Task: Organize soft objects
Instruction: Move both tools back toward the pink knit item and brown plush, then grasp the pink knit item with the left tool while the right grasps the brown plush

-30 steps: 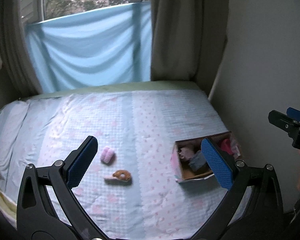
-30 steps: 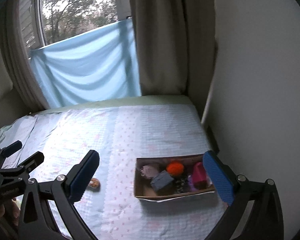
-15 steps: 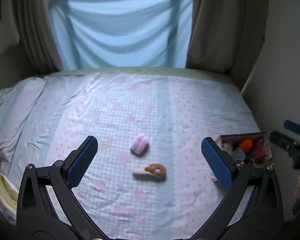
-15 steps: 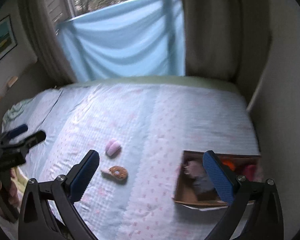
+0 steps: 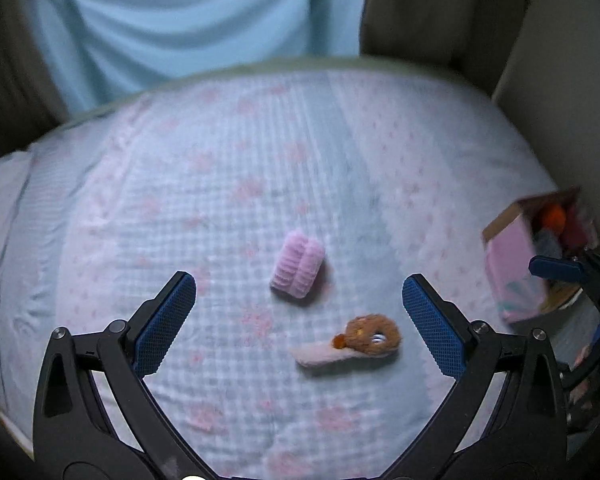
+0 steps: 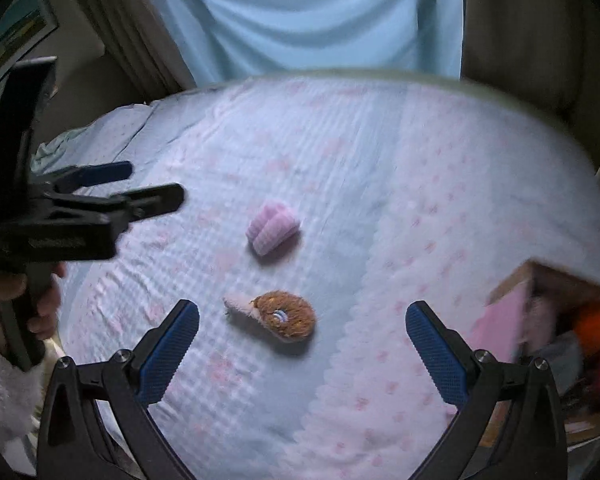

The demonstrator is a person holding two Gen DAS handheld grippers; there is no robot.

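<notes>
Over the pink-dotted bedspread (image 5: 260, 168), we hold the left gripper (image 5: 299, 322) and right gripper (image 6: 302, 350) spread wide, grasping nothing. The pink ribbed soft toy (image 5: 298, 266) lies on the spread, well left of the cardboard box (image 5: 512, 264); the brown fuzzy toy (image 6: 284, 316) rests just nearer us. The box, at the bedspread's right edge, holds an orange piece (image 6: 592, 324) among others. We can read no writing.
</notes>
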